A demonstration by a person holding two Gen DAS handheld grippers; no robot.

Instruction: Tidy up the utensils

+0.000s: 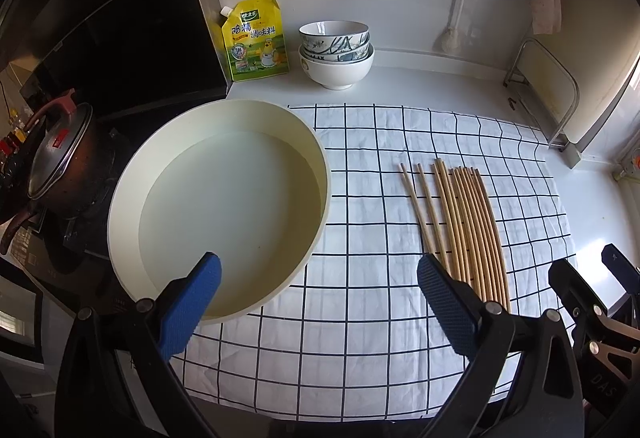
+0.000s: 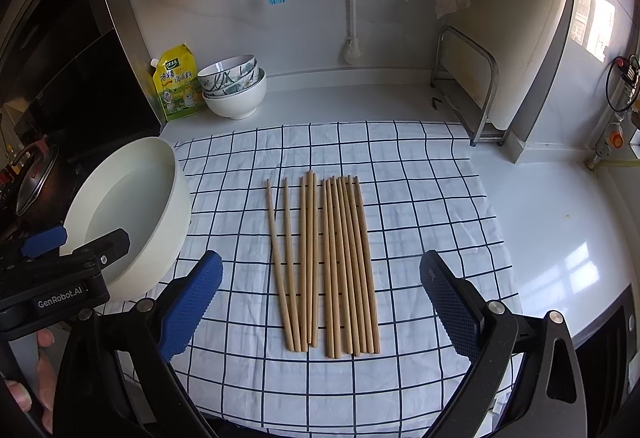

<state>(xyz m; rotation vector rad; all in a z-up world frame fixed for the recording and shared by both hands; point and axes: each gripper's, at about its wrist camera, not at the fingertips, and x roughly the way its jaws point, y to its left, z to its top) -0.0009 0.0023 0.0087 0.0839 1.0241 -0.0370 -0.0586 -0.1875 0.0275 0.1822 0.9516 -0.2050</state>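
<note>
Your right gripper [image 2: 320,302] hangs wide open above the chopsticks [image 2: 324,266], touching none. Your left gripper [image 1: 318,302], also open, sits beside them.

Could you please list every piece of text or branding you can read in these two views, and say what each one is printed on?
"GenRobot.AI": on the black body of the left hand-held gripper, seen from the right wrist view.
"鸡精调味料": on the yellow seasoning pouch; its smaller print is too small to read.
"DAS": partial lettering on the right hand-held gripper, seen at the left wrist view's lower right edge.
The red label on the pot lid is unreadable.
</note>
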